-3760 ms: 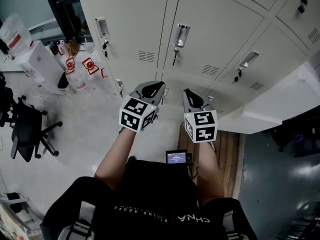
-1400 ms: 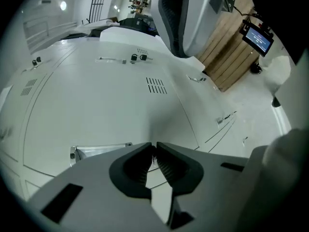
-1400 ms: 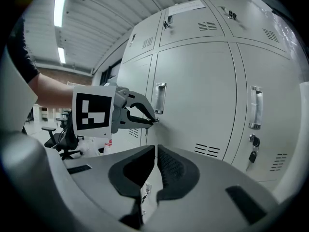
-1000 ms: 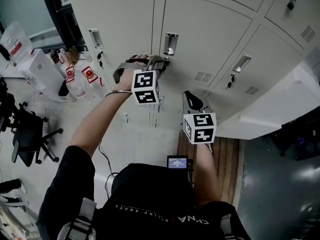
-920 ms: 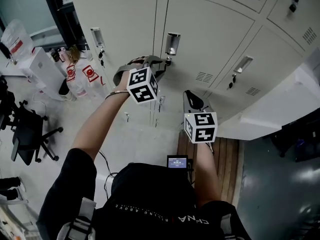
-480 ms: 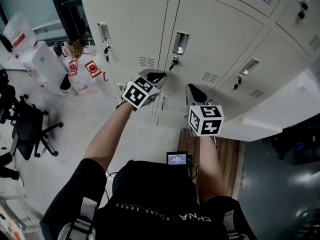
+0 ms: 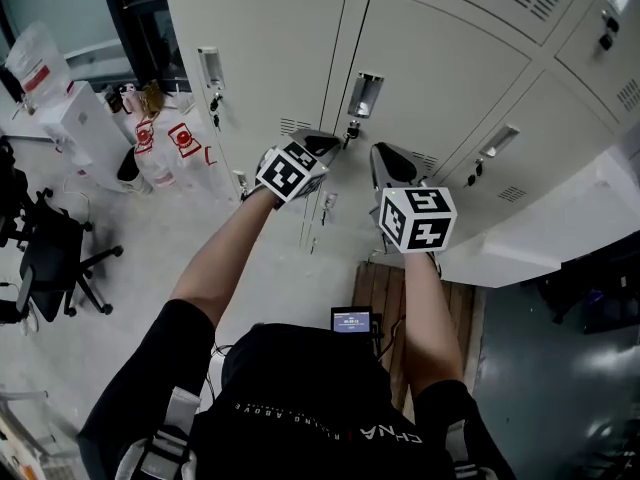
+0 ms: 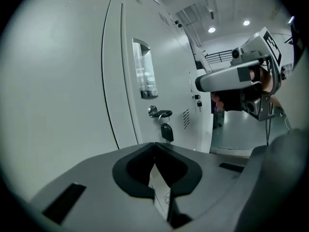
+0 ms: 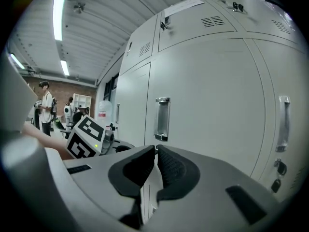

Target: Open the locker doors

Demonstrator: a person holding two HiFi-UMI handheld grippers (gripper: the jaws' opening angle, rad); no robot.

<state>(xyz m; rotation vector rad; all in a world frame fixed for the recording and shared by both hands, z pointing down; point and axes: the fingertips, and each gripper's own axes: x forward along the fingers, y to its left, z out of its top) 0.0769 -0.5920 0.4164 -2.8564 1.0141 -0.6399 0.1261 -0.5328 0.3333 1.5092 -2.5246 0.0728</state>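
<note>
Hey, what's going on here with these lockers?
A person stands at a bank of beige lockers with a gripper in each hand. Every door in view is shut. The left gripper has its fingers together on nothing and points toward a door with a key in its lock, not touching it. The right gripper is also shut and empty, held beside the left one in front of the lockers. No door has been opened yet.

The left forearm (image 7: 225,258) and right forearm (image 7: 420,298) reach forward side by side. The left tool (image 7: 318,144) has its 2 jaws pressed together on nothing, its marker cube (image 7: 290,171) tilted. The right tool (image 7: 388,160), just beside it, has its jaws together too, gripping nothing
</note>
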